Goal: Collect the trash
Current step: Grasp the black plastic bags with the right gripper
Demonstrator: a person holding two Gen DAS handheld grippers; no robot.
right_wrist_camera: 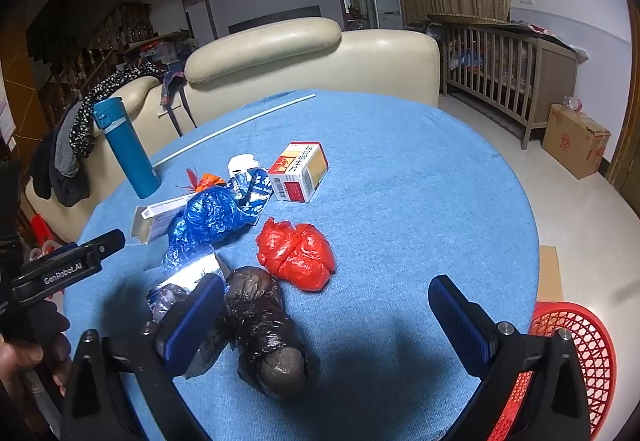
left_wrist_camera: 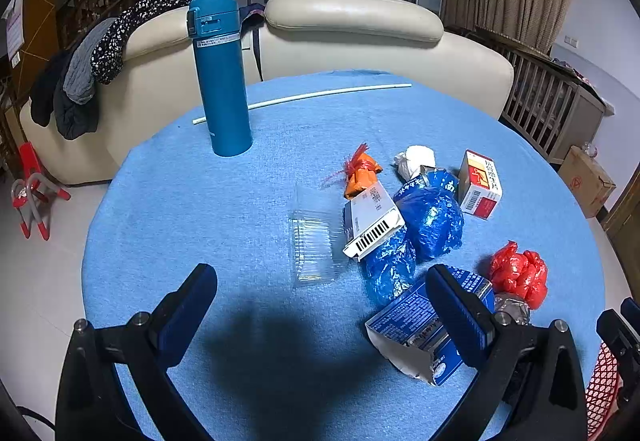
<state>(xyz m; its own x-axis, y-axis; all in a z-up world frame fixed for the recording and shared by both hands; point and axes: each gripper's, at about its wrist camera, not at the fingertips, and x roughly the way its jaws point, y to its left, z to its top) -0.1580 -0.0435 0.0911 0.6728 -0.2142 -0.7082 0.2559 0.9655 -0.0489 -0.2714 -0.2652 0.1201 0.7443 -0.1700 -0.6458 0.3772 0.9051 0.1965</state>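
Trash lies on a round table with a blue cloth (left_wrist_camera: pixel 248 177) (right_wrist_camera: pixel 420 169): a clear plastic tray (left_wrist_camera: pixel 314 245), a white barcode box (left_wrist_camera: pixel 372 221) (right_wrist_camera: pixel 154 219), crumpled blue bags (left_wrist_camera: pixel 428 217) (right_wrist_camera: pixel 208 217), a red bag (left_wrist_camera: pixel 518 273) (right_wrist_camera: pixel 294 255), a black bag (right_wrist_camera: pixel 262 325), a blue carton (left_wrist_camera: pixel 412 325), a red-and-yellow medicine box (left_wrist_camera: pixel 480 183) (right_wrist_camera: pixel 298 171). My left gripper (left_wrist_camera: pixel 320 313) is open over bare cloth near the tray, holding nothing. My right gripper (right_wrist_camera: pixel 326 321) is open too, its left finger beside the black bag. A red mesh basket (right_wrist_camera: pixel 572 345) (left_wrist_camera: pixel 602 389) sits off the table's right edge.
A teal flask (left_wrist_camera: pixel 220 77) (right_wrist_camera: pixel 126 149) stands upright at the back left. A white rod (left_wrist_camera: pixel 316 95) (right_wrist_camera: pixel 232 129) lies across the far side. A cream sofa (left_wrist_camera: pixel 360 37) stands behind the table, a cardboard box (right_wrist_camera: pixel 576 139) on the floor at right. A hand (right_wrist_camera: pixel 28 353) grips the left tool.
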